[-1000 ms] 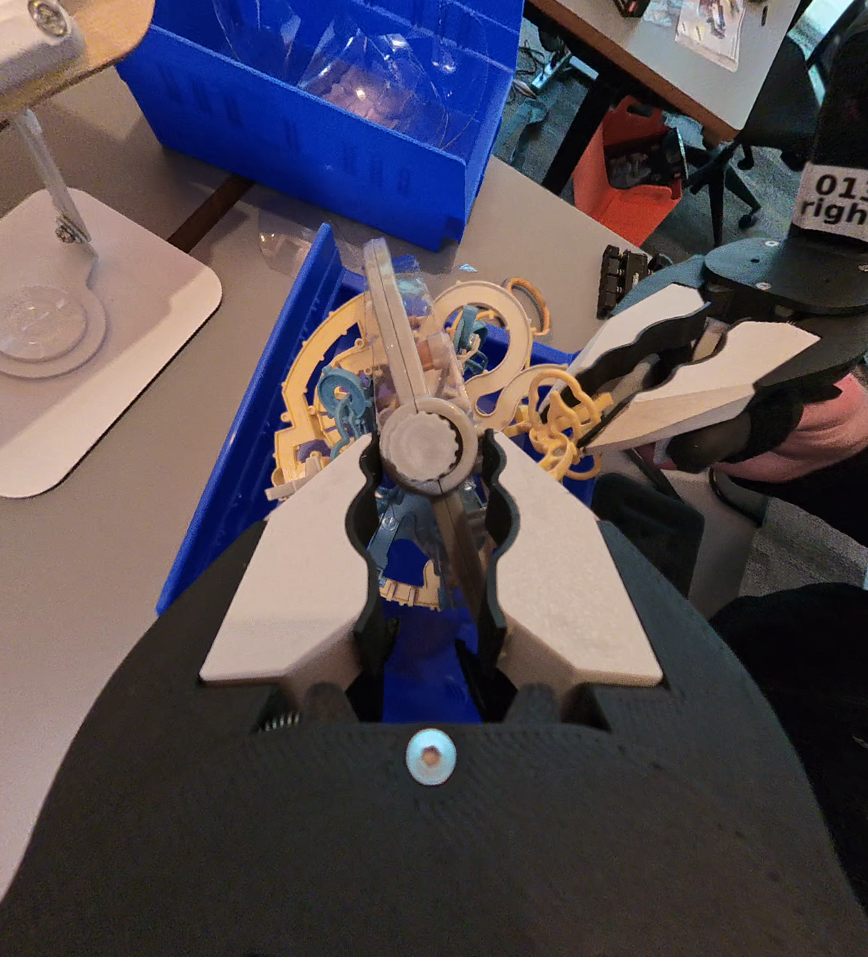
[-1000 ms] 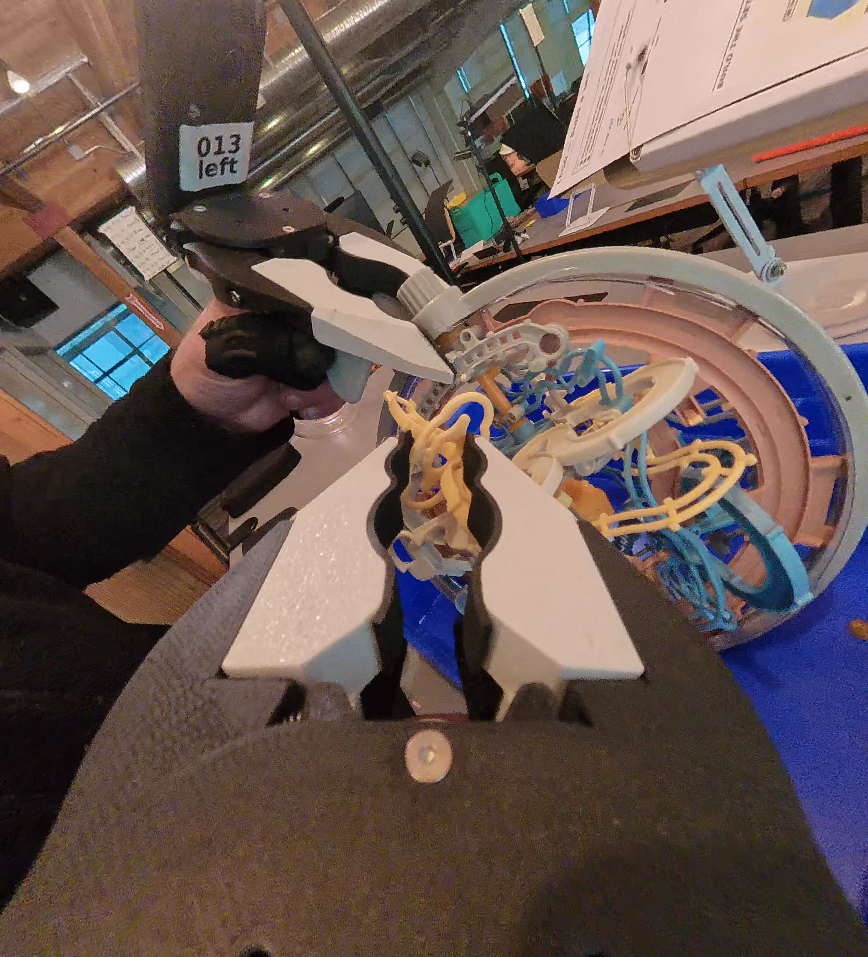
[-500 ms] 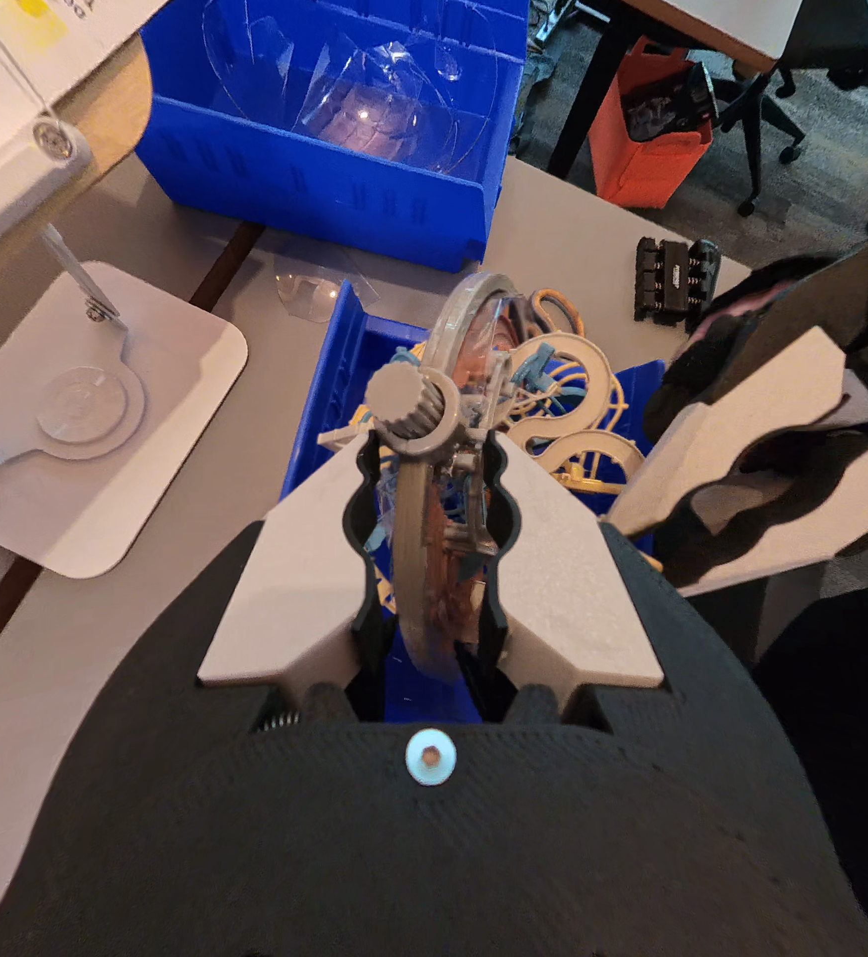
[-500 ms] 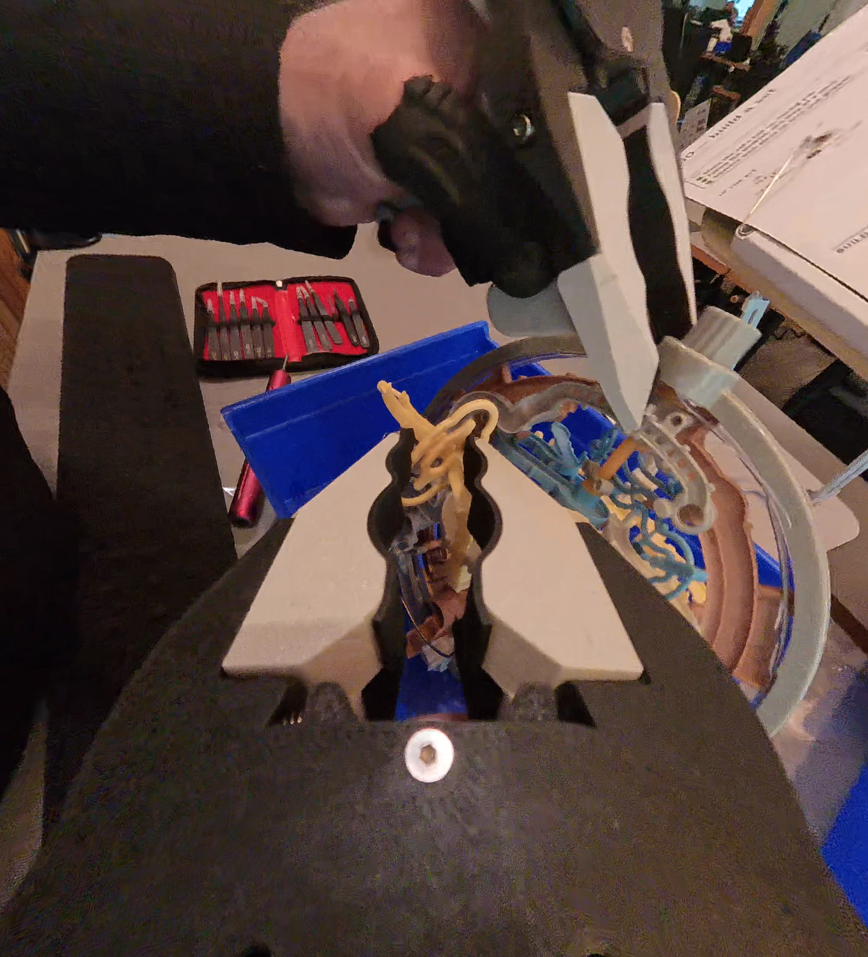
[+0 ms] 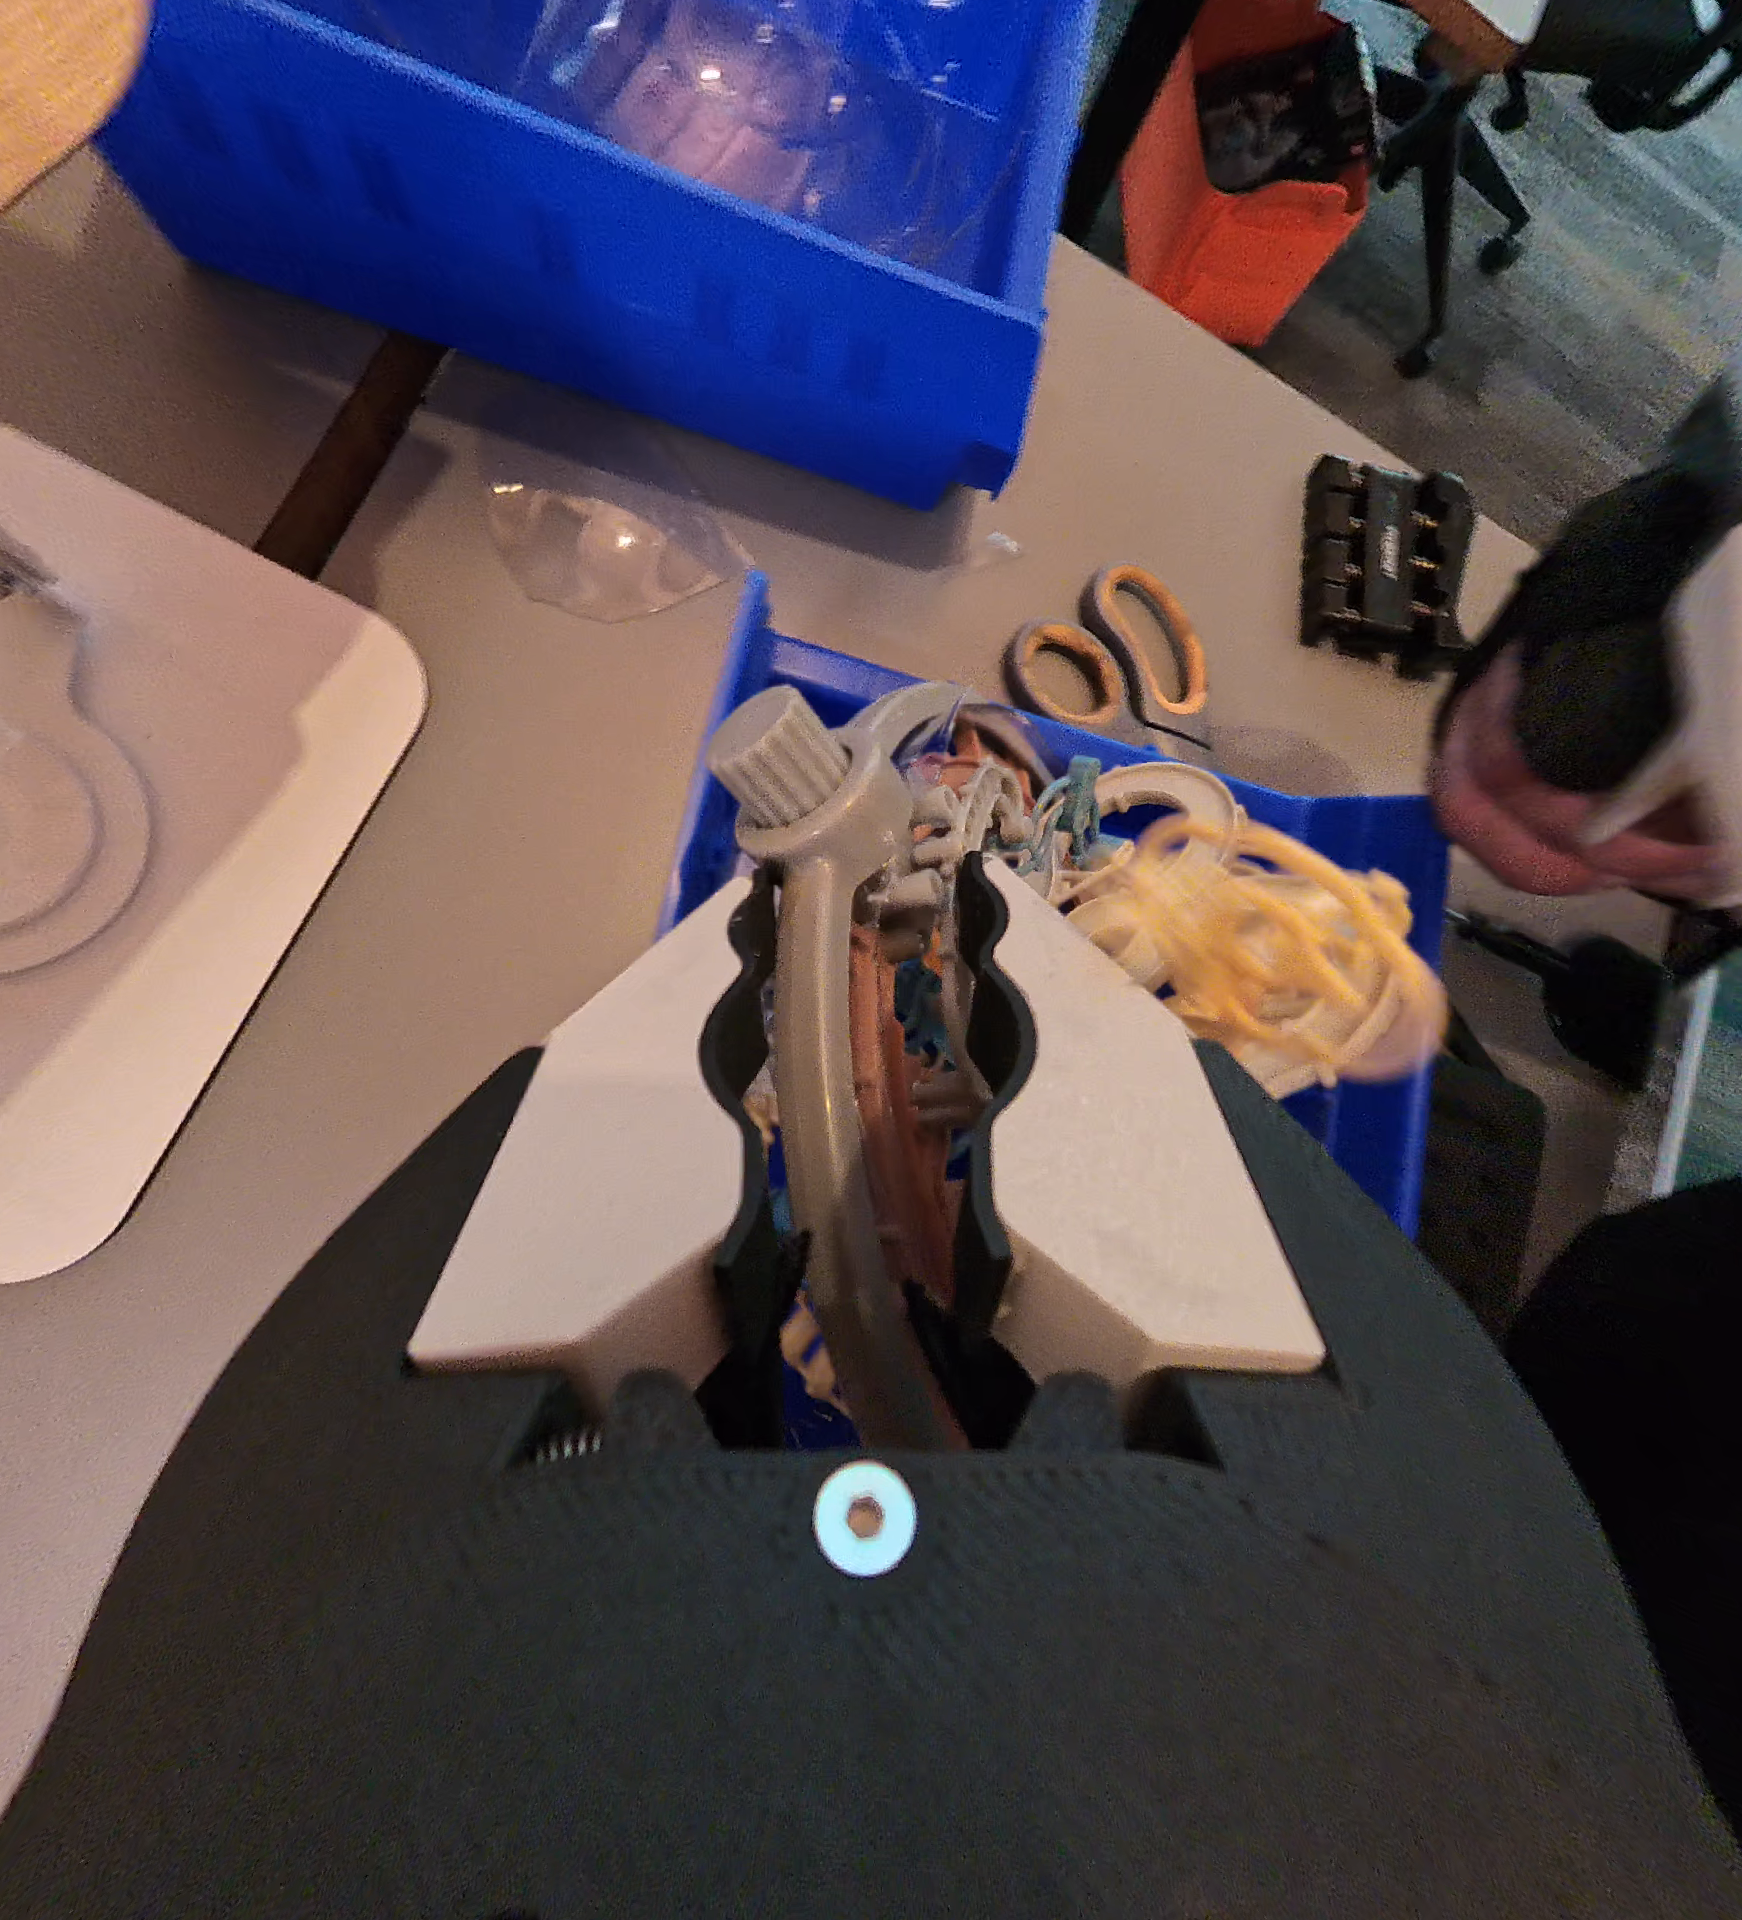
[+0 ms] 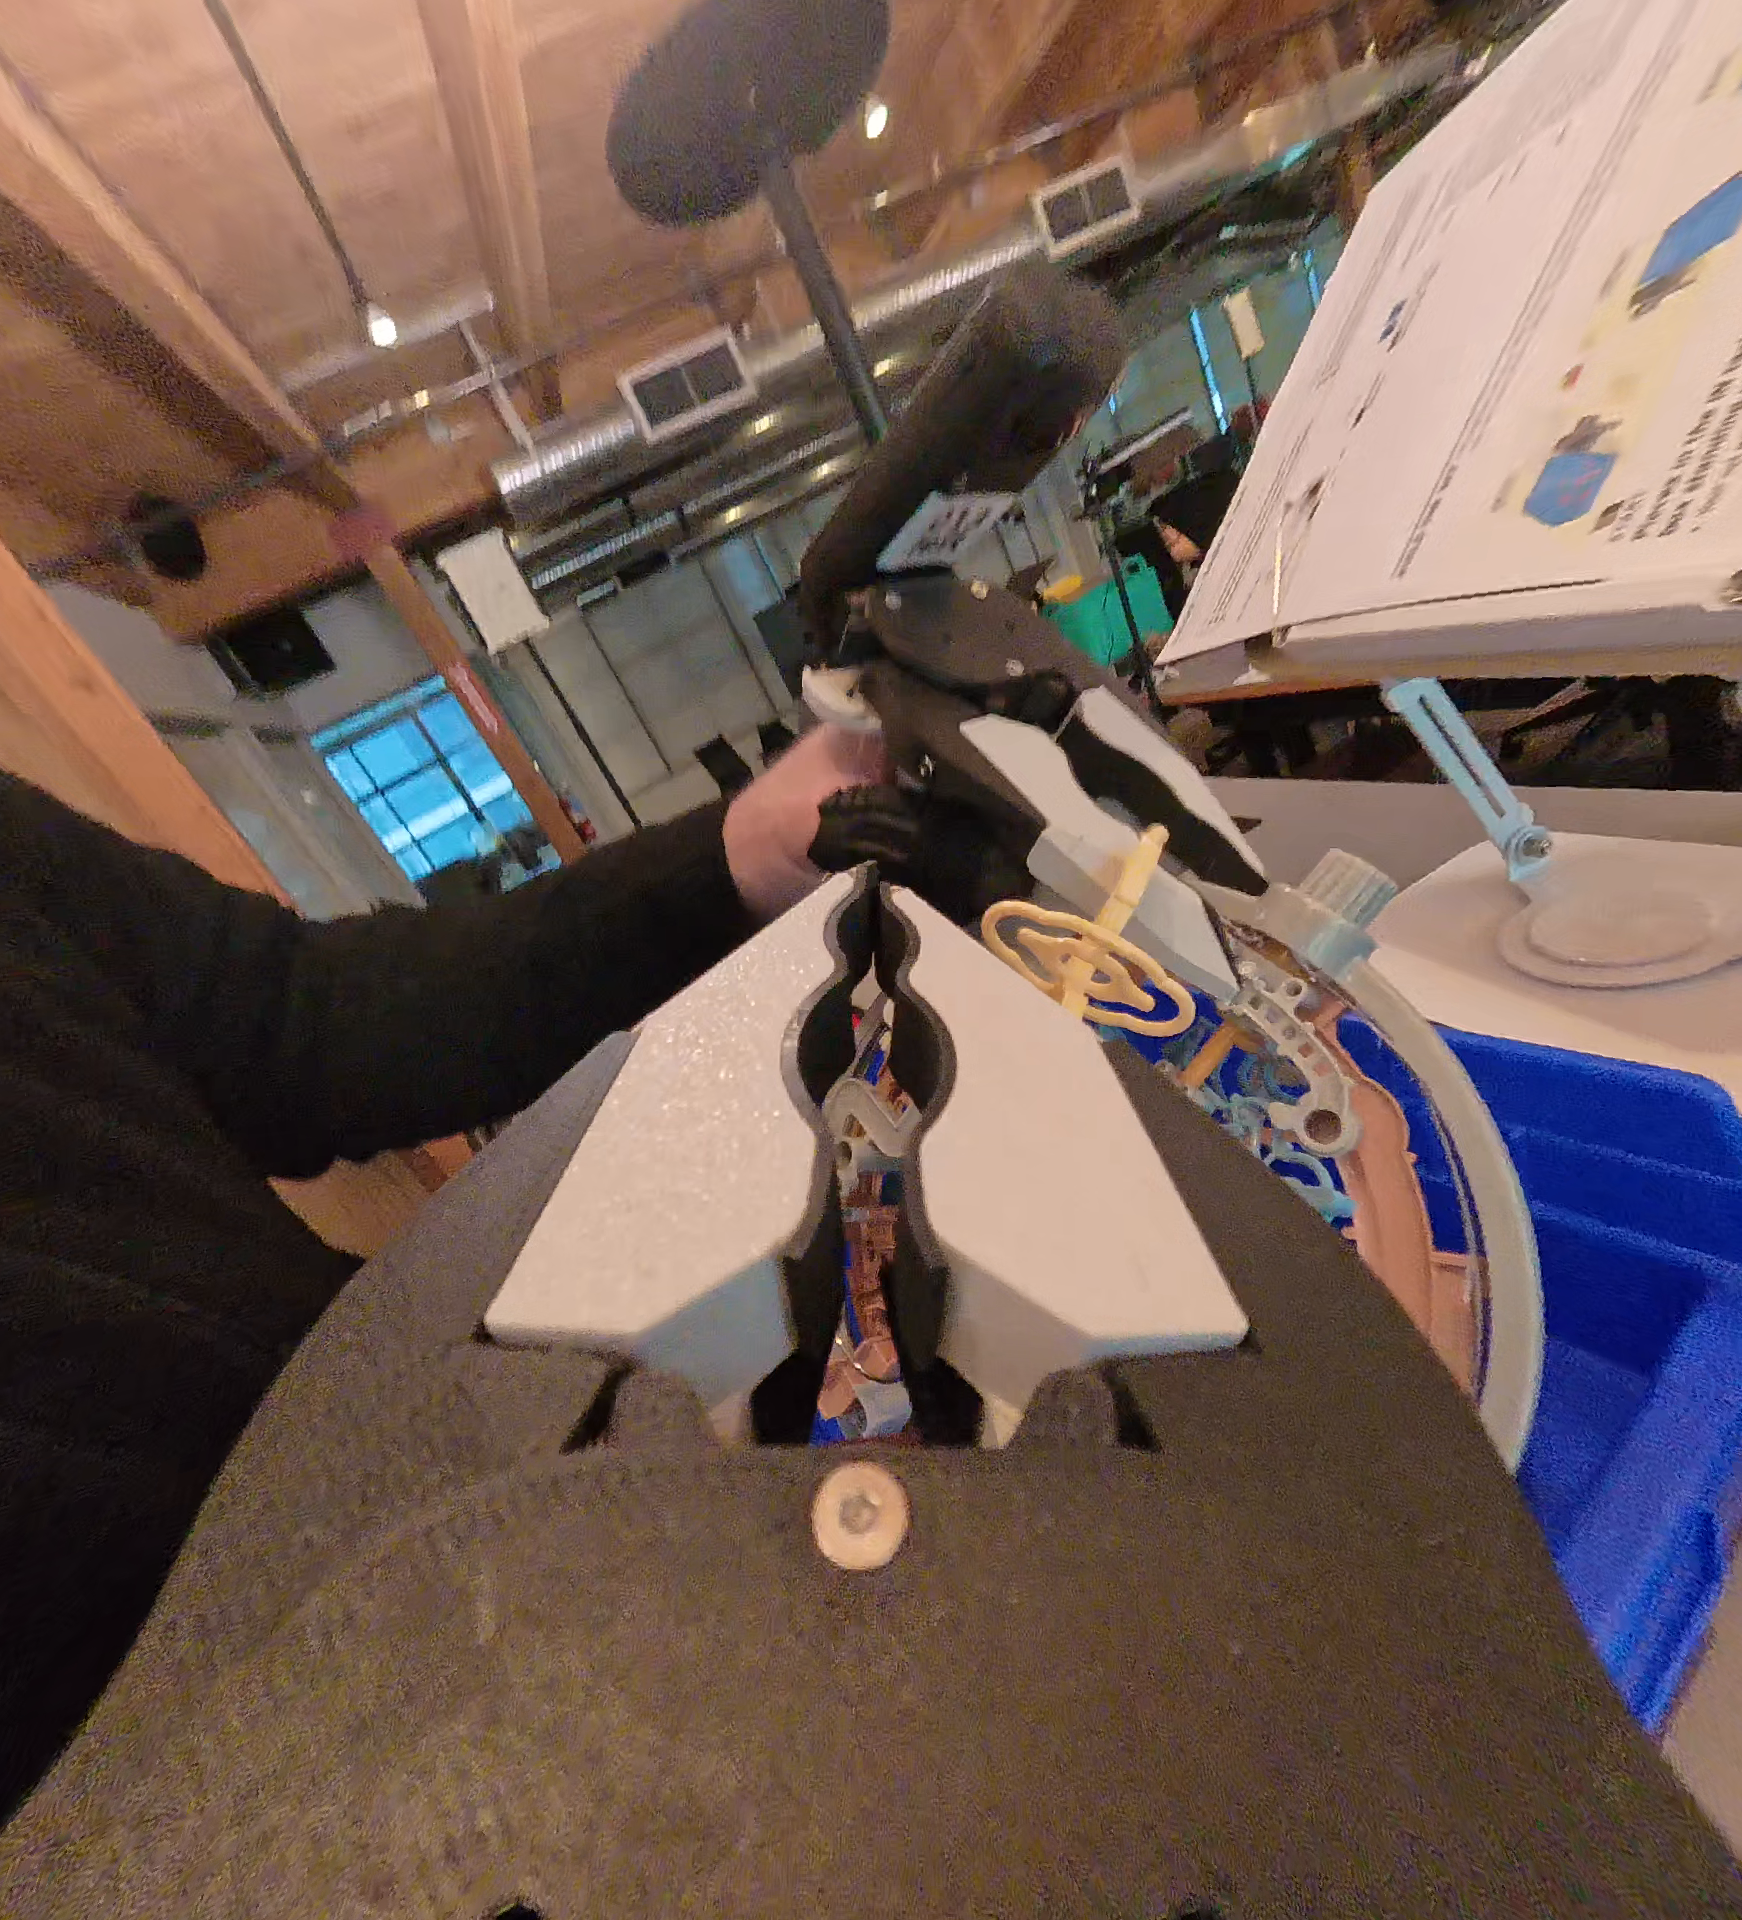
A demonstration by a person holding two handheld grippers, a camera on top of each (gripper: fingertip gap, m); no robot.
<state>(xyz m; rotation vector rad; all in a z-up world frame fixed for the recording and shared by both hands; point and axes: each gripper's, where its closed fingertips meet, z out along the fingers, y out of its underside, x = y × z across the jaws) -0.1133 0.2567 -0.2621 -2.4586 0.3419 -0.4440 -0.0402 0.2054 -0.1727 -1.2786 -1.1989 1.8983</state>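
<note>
The left gripper (image 5: 865,883) pinches the grey ribbed-knob rim of one round plastic maze toy (image 5: 836,1049), mid-frame over a blue bin (image 5: 1386,831). The right gripper (image 6: 877,904) has its tips pressed together, empty. Two blue bins show; the larger one (image 5: 576,249) sits upper left.

Right gripper (image 6: 879,914): fingertips closed together, nothing clamped at the tips. Just beyond and right of it, the left gripper (image 6: 1173,888) clamps the grey ring (image 6: 1469,1122) of a maze sphere (yellow, blue and pink tracks inside) above a blue bin (image 6: 1677,1247).
</note>
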